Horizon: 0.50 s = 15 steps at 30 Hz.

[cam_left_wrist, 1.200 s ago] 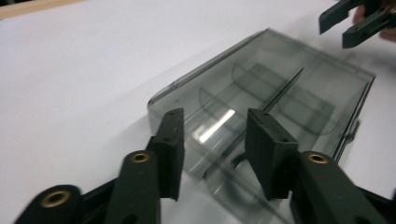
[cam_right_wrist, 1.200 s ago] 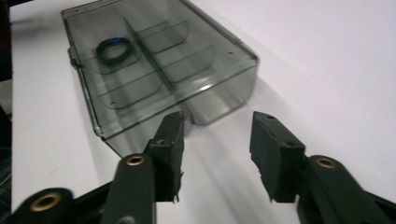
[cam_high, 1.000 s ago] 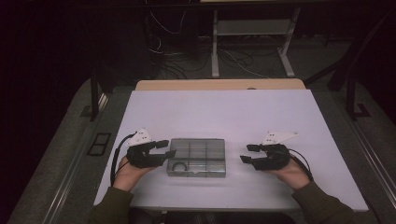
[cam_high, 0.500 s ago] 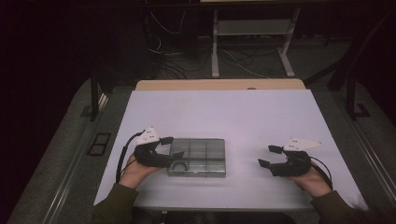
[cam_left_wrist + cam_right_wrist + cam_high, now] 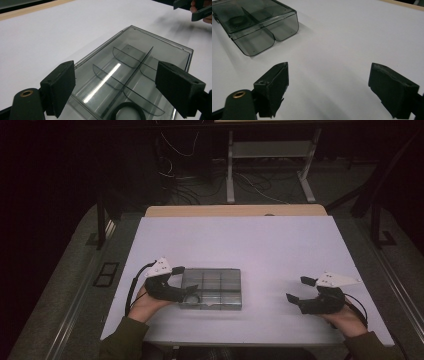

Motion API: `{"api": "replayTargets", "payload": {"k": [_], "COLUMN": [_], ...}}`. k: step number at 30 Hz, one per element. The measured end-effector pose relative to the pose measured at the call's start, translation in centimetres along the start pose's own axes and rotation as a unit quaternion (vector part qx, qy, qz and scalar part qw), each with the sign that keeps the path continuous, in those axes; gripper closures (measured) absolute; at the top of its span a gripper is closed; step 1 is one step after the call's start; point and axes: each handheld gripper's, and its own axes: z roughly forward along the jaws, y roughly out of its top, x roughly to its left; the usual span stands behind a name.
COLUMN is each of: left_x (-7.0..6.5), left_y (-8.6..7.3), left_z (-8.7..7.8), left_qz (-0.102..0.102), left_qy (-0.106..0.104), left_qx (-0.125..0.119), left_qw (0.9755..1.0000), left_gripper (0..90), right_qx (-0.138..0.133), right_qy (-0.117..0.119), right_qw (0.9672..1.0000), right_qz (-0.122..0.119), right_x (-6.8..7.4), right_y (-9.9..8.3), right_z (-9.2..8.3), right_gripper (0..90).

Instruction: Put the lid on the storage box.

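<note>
Your high view looks forward and down from your side. Each gripper camera sits close, looking along its jaws: both share the clear box (image 5: 212, 288), at 11 o'clock from the right.

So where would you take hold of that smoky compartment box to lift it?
Probably by its two short ends, one gripper from each side. The compartment box lies flat and looks wider than the open jaws, so only a thin end wall fits. The left gripper already sits at its left end; the right gripper stands apart.
</note>
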Motion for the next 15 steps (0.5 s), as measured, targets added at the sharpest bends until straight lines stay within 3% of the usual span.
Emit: {"api": "replayTargets", "payload": {"k": [6, 11, 15], "left_x": [-0.08, -0.19, -0.2], "left_y": [-0.11, -0.14, -0.12], "left_z": [0.01, 0.18, 0.21], "left_qz": [-0.001, 0.002, 0.004], "left_qy": [0.0, 0.008, 0.01], "left_qx": [-0.004, 0.0, -0.001], "left_qw": [1.0, 1.0, 0.9999], "left_gripper": [12.4, 0.3, 0.0], "right_qx": [-0.004, -0.002, -0.001], "right_qy": [-0.004, -0.003, -0.003], "right_qw": [1.0, 1.0, 1.0], "right_qz": [0.006, 0.005, 0.007], "right_x": [-0.13, -0.18, -0.15], "right_y": [-0.11, -0.17, -0.22], "right_z": [-0.23, -0.13, -0.15], "right_gripper": [14.4, 14.4, 14.4]}}
